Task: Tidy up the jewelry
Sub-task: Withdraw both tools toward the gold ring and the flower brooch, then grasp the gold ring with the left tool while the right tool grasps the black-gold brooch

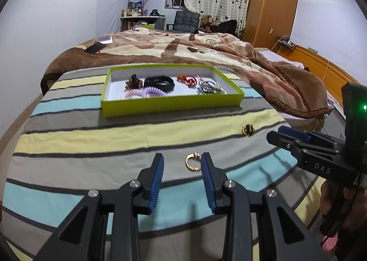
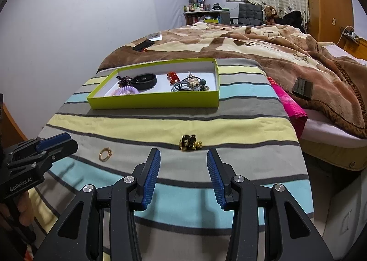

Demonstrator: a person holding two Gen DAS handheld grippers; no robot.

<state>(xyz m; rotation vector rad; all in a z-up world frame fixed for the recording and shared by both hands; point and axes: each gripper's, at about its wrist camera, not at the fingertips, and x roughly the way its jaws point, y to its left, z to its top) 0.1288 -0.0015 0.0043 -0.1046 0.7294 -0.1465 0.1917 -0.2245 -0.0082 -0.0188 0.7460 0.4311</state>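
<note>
While I look along my left gripper (image 1: pixel 182 160), its blue ribbed fingers stand spread with nothing between the pads; the small gold ring (image 1: pixel 192 162) lies on the striped cloth (image 1: pixel 91 137) between the tips, close against the right-hand finger, though I cannot tell whether it touches. Far beyond it sits the shallow lime-green cardboard tray (image 1: pixel 172 104), which holds a dark beaded piece, lilac and pink coil hair ties (image 1: pixel 146 93), a black band (image 1: pixel 159 82), a red-orange trinket and, at its right end, a grey tangle of chains. Further right, the gold clustered brooch (image 2: pixel 190 143) rests on the cloth just past the tips of my right gripper (image 2: pixel 183 157), whose fingers are equally wide apart and hold nothing.
</note>
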